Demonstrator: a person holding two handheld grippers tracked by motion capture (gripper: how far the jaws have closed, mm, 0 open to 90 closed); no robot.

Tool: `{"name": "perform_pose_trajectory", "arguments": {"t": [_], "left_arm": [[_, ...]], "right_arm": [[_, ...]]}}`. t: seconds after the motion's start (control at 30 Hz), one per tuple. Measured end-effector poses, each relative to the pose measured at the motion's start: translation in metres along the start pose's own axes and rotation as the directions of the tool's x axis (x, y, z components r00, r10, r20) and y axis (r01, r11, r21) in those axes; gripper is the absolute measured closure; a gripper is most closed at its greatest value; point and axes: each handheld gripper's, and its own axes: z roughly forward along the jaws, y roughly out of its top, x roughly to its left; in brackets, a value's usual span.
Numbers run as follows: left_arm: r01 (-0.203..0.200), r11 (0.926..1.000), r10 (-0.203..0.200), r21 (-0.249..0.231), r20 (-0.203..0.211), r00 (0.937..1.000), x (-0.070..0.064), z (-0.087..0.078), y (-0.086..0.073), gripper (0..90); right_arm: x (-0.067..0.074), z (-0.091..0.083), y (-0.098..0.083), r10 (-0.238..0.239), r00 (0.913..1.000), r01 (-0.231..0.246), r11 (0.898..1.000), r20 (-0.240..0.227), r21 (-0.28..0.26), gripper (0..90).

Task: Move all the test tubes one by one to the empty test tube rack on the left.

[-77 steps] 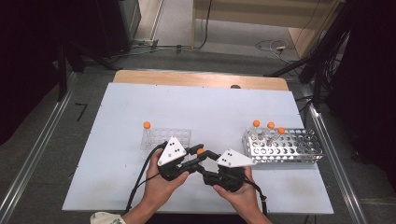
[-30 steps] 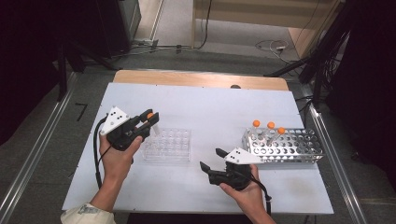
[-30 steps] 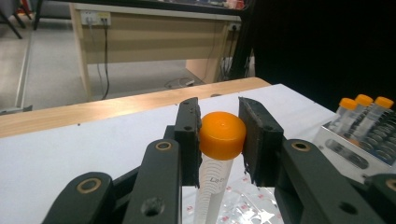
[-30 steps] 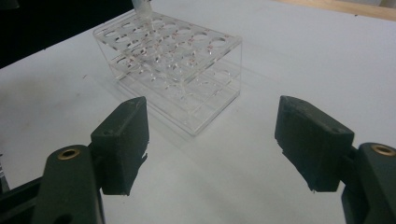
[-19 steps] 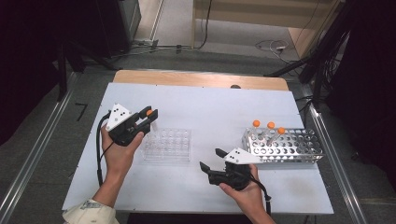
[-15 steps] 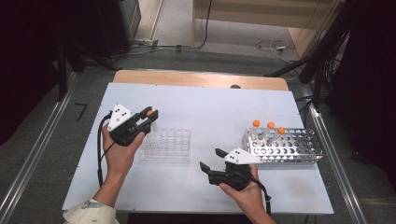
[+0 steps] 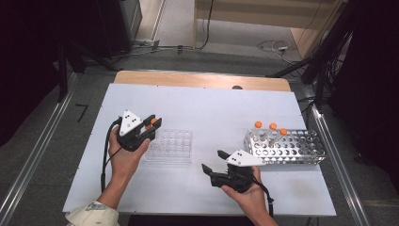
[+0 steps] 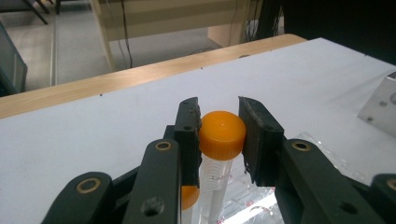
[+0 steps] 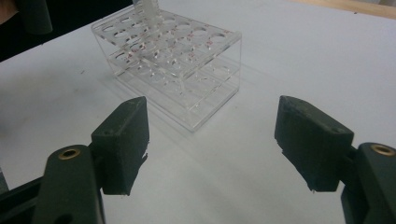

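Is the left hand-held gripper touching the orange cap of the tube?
Touching. In the left gripper view, both jaws of the left hand-held gripper press the orange cap.

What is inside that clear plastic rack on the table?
The clear rack already holds one orange-capped tube, mostly hidden behind the left gripper, which is shut on a second tube above it. Other holes look empty.

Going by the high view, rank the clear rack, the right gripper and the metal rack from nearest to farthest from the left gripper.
1. clear rack: just right of the left gripper, whose fingers hold an orange-capped tube at its left end.
2. right gripper: farther right and nearer the person, open.
3. metal rack: farthest, near the table's right edge, with three orange-capped tubes.
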Motion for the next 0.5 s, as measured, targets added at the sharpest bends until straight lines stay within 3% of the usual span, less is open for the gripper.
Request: {"name": "perform_pose_trajectory", "arguments": {"t": [0.23,0.5], "left_arm": [[0.005,0.9999,-0.005,0.012,-0.001,1.0000,0.0009,-0.0003,-0.0018,68.6],[0.024,0.9997,-0.024,-0.005,0.021,0.9995,0.0002,-0.0017,-0.0007,61.0]], "right_arm": [[0.0003,-0.0004,-0.0002,0.001,1.0000,-0.001,1.000,0.002,0.002,25.0],[0.0000,0.0002,-0.0006,0.000,1.0000,0.000,1.000,0.004,0.005,25.0]]}}
